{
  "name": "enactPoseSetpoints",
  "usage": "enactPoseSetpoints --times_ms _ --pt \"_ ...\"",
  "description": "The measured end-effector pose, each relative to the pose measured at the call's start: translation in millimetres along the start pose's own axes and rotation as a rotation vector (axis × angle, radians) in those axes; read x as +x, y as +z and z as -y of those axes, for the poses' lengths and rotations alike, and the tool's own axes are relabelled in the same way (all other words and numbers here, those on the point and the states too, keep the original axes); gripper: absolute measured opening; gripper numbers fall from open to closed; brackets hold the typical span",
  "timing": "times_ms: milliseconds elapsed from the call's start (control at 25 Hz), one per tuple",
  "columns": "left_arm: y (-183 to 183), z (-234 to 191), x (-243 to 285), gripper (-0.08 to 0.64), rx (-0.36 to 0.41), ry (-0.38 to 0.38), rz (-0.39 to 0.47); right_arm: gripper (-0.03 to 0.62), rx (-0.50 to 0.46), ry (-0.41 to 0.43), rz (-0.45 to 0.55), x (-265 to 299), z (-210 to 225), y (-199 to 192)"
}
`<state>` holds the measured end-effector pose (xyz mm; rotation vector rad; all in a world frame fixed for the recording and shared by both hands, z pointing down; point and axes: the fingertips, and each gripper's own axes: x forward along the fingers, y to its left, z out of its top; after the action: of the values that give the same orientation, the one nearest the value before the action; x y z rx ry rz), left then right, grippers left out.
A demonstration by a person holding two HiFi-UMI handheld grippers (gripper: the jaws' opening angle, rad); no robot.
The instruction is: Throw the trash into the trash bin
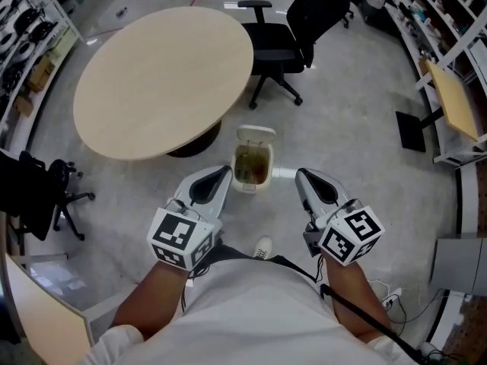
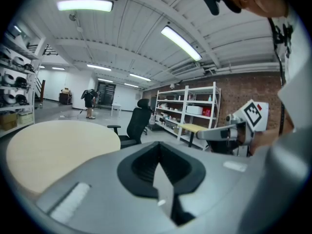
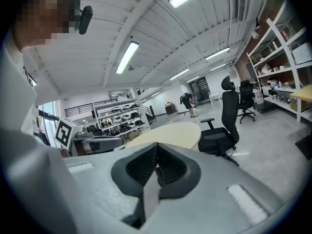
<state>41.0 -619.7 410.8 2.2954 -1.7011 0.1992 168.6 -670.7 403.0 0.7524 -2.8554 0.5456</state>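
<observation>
Both tongs are sitting pinched shut and empty — the left gripper (image 1: pixel 221 172) and right gripper (image 1: pixel 302 173) are flanking the trash bin (image 1: pixel 252 187), which is standing open on the floor (image 1: pixel 342 128) beside the round table (image 1: pixel 163 78).

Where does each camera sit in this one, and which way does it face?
Head view: on the person's head, looking steeply down at the trash bin and round table; shows forearms, left gripper, right gripper, a shoe.
Left gripper view: on that gripper, looking along its closed jaws across the room; right gripper at its right.
Right gripper view: same, jaws closed; left gripper at its left.
Shared: round table and office chair.
</observation>
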Motion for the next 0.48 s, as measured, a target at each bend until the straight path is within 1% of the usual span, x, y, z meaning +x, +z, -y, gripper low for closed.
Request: enactPoseSetpoints --times_ms 80,200,360,480 --pt "-1.5 5.2 -4.3 0.008 -0.003 0.029 0.006 0.002 -0.004 0.014 -0.010 -8.7 2.3 -5.1" --pt "-2.5 11.9 -7.7 0.008 -0.009 0.046 0.002 0.002 -0.014 0.023 -0.008 -18.1 5.0 -5.0" --pt "7.8 13.2 -11.4 0.008 0.020 0.068 0.016 0.002 -0.008 0.009 0.002 -26.0 8.7 -3.6" --pt "13.7 6.5 -13.6 0.008 0.036 0.053 0.019 0.002 -0.013 -0.015 0.017 -27.5 5.3 -2.8"
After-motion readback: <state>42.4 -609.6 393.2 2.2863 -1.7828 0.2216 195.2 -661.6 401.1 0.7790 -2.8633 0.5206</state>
